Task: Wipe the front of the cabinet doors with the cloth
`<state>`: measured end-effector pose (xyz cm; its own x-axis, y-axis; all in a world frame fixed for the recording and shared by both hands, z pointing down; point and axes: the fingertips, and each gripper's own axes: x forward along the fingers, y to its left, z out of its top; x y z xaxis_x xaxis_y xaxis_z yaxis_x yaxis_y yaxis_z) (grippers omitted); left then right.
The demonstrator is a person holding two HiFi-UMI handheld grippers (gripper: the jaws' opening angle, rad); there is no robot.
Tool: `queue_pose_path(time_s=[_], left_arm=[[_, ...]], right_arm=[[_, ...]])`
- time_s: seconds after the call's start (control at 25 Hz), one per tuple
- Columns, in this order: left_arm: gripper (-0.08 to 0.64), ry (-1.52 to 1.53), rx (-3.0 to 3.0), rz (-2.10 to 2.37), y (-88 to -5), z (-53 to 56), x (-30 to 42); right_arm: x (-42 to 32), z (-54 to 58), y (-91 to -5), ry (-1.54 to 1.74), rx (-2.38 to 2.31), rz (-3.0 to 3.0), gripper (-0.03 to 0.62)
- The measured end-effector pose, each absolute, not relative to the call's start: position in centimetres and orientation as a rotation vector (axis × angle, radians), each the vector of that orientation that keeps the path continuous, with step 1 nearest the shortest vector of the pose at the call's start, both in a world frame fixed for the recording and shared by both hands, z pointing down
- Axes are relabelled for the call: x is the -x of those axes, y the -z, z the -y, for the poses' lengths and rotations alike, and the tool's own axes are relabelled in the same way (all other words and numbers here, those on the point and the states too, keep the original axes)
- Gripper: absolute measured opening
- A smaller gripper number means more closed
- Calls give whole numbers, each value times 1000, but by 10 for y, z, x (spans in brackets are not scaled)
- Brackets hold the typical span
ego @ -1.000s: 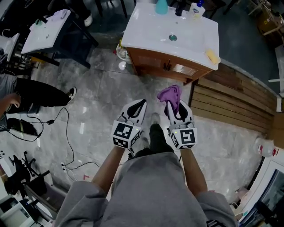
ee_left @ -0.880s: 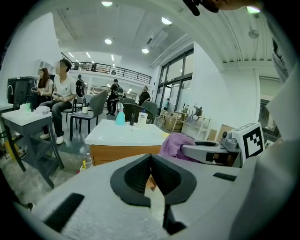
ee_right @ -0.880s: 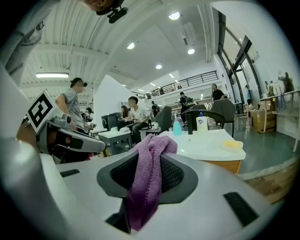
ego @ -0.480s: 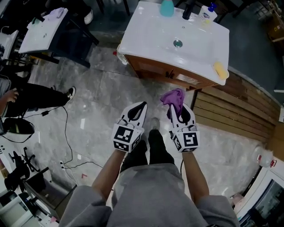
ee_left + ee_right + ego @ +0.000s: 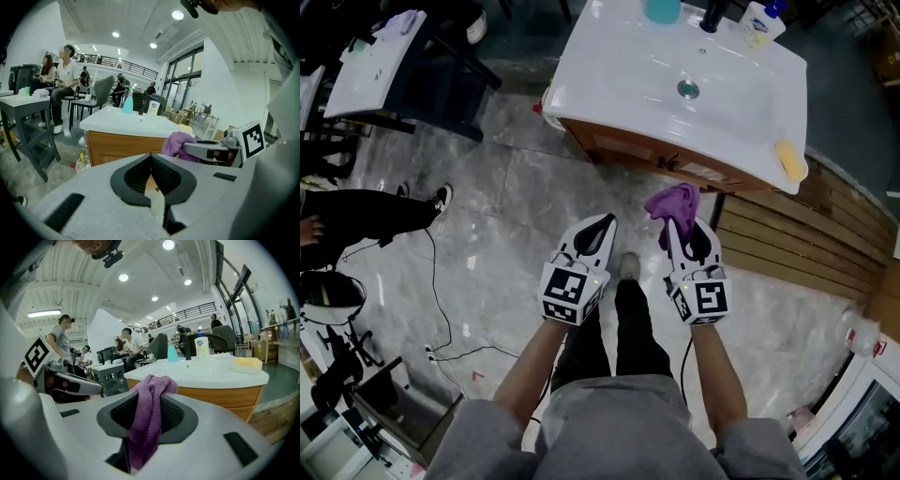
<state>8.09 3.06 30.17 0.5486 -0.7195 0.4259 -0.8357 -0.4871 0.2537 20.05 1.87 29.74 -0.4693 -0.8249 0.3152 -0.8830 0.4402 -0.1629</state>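
- The right gripper (image 5: pixel 150 391) has its jaws clamped on the purple cloth (image 5: pixel 146 427), which bunches up above their tips.
- The left gripper (image 5: pixel 151 158) has its jaws pressed together, with nothing between them.
- The cabinet doors (image 5: pixel 649 152) stand ahead of both grippers, untouched.

R gripper (image 5: pixel 151 389) jaws clamped on purple cloth (image 5: pixel 146 427), wood cabinet (image 5: pixel 220 397) w/ white sink top (image 5: pixel 201 370) ahead, yellow sponge (image 5: pixel 247 363) on top's R side
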Motion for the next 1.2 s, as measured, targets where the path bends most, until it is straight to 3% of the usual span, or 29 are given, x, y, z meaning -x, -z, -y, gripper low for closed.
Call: queue_pose_path(time_s=[1.2], left_arm=[[9, -396, -2388, 1333, -446, 15, -52]], right_arm=[[-184, 67, -452, -303, -1484, 2433, 101]])
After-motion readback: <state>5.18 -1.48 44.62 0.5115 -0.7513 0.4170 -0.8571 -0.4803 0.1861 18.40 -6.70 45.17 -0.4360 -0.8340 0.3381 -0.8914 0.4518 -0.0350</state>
